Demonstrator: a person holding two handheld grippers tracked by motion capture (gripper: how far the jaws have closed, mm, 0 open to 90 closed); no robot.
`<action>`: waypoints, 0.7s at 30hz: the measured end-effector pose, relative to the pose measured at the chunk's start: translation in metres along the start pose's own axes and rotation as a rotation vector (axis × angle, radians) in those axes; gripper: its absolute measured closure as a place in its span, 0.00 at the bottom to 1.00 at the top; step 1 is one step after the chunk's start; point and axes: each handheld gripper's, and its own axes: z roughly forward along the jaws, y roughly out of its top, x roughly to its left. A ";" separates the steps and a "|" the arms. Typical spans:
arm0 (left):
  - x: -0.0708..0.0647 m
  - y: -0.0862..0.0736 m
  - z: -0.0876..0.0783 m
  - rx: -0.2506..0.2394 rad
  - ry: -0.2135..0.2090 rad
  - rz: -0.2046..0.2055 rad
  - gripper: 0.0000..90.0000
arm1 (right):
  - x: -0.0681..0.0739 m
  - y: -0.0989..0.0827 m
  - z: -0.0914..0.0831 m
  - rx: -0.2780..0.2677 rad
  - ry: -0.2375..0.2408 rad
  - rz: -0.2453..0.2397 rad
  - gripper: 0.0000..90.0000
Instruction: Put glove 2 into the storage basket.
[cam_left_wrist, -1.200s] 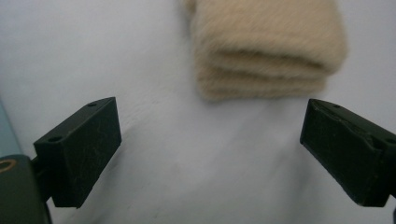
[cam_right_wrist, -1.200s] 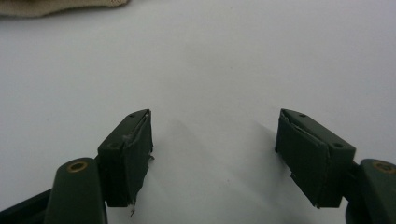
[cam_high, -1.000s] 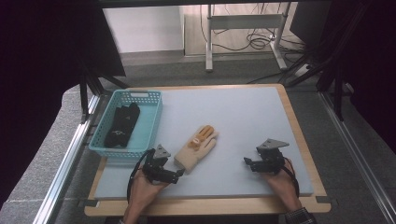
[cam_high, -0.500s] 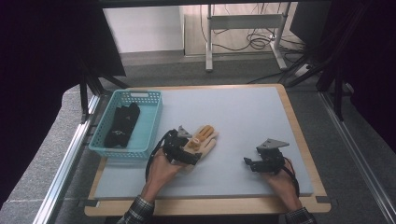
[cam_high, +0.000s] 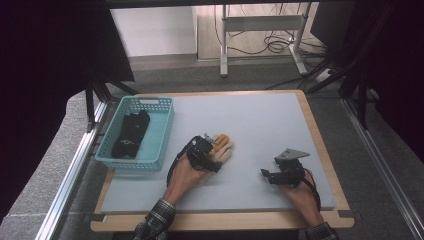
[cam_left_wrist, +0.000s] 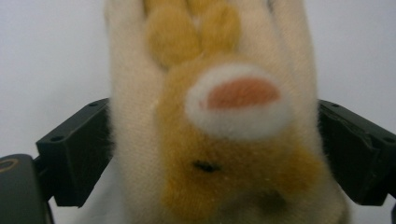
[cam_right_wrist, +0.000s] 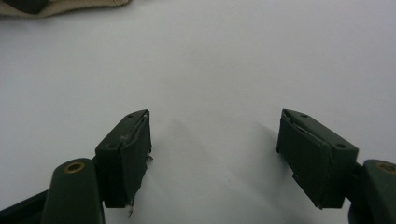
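While the left gripper (cam_high: 214, 150) straddles the plush glove (cam_left_wrist: 219, 116) at mid-table, just right of the basket (cam_high: 162, 131), its jaws stand at the glove's two sides; whether the pads press the pile cannot be told. Risk one: soft fur compresses, so a shallow bite may slip on lifting. Risk two: a grip on one layer only may let the glove sag and catch the basket rim. The right gripper (cam_high: 272, 176) rests wide and empty, well apart, offering no support.

teal basket (cam_high: 159, 134) at table's left, black item (cam_high: 131, 134) inside; metal stand (cam_high: 260, 30) beyond
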 end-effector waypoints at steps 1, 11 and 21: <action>0.000 -0.001 0.000 0.002 -0.007 -0.004 0.09 | 0.000 0.000 0.000 0.000 0.000 0.000 0.28; -0.003 -0.001 -0.006 0.021 0.011 0.003 0.31 | 0.000 0.000 0.000 0.000 -0.001 -0.001 0.28; 0.009 -0.004 -0.011 0.002 -0.017 -0.017 0.58 | 0.000 0.000 0.000 0.000 -0.002 -0.002 0.28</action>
